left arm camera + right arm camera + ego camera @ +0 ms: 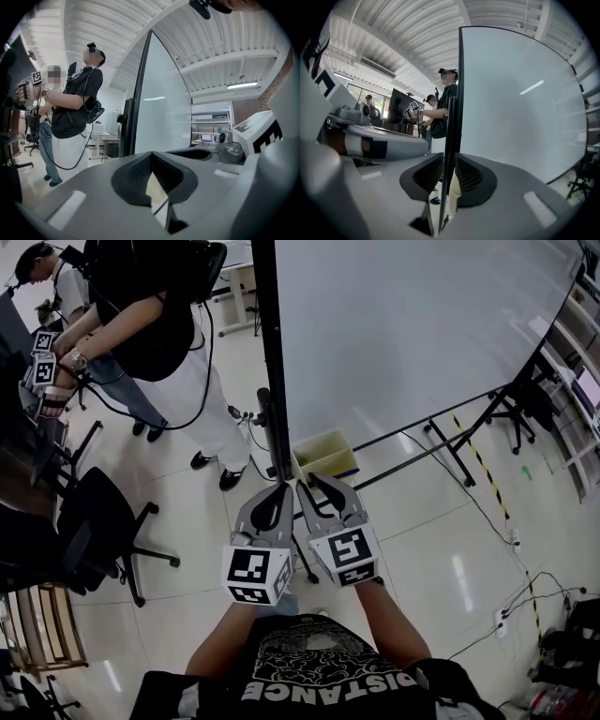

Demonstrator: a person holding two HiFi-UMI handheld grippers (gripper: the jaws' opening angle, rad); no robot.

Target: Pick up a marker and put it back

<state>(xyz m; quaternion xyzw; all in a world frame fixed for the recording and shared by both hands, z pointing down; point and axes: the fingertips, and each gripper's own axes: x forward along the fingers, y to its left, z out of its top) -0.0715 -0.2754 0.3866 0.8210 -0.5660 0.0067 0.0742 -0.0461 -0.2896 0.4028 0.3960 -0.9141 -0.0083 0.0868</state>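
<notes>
Two grippers, held side by side low in the head view, each carrying a cube with square markers at its near end.

1. Left gripper (281,488): pads (138,173) closed tip to tip, nothing between them. A sliver of pale box shows below the point where they meet.
2. Right gripper (312,482): just beside the left one. Pads (468,176) stand a narrow slit apart and nothing visible is clamped. The dark frame post (270,381) of the whiteboard shows through the gap.
3. Marker: cannot be made out in any view.
4. Yellow box (325,454): open-topped, on the tiled floor (441,549), just beyond the gripper tips and at the foot of the post.
5. Whiteboard (412,324): large, blank, upright on a black floor stand, and filling the upper right of the head view.
6. Cable (487,512): runs across the floor on the right.
7. Office chair (98,521): black, at the left, well apart from the grippers.
8. Standing person (155,324): dark top and pale trousers, far left, holding marker-cubed grippers (42,362) at a dark desk. A second person (37,268) stands behind.
</notes>
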